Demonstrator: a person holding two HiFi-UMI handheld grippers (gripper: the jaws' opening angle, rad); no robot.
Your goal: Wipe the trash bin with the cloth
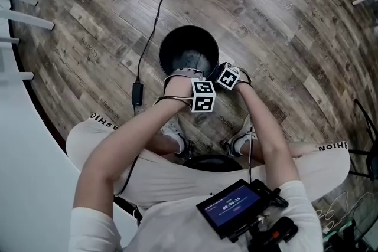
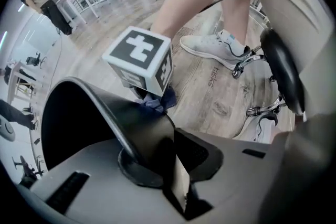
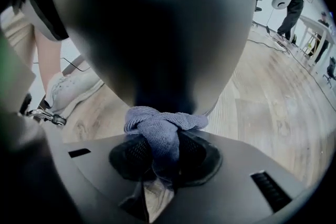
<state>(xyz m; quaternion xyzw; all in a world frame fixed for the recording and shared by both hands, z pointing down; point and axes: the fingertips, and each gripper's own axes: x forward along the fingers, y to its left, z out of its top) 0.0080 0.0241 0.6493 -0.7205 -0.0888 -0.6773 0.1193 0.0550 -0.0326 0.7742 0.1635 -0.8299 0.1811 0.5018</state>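
Right gripper (image 3: 163, 153) fingers are clenching blue-grey cloth (image 3: 160, 126) against the trash bin (image 1: 171, 44) wall | left gripper (image 2: 168, 161) fingers are grasping its near rim, bin standing on wood floor (image 1: 266, 20) | risk: hard wiping could tip the bin or slip the rim grip.

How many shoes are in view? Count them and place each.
2. Left shoe and right shoe, side by side on the floor between bin and stool. None looks hidden.

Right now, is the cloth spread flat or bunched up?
Bunched up. The cloth is a crumpled blue wad pinched in the right gripper, against the bin.
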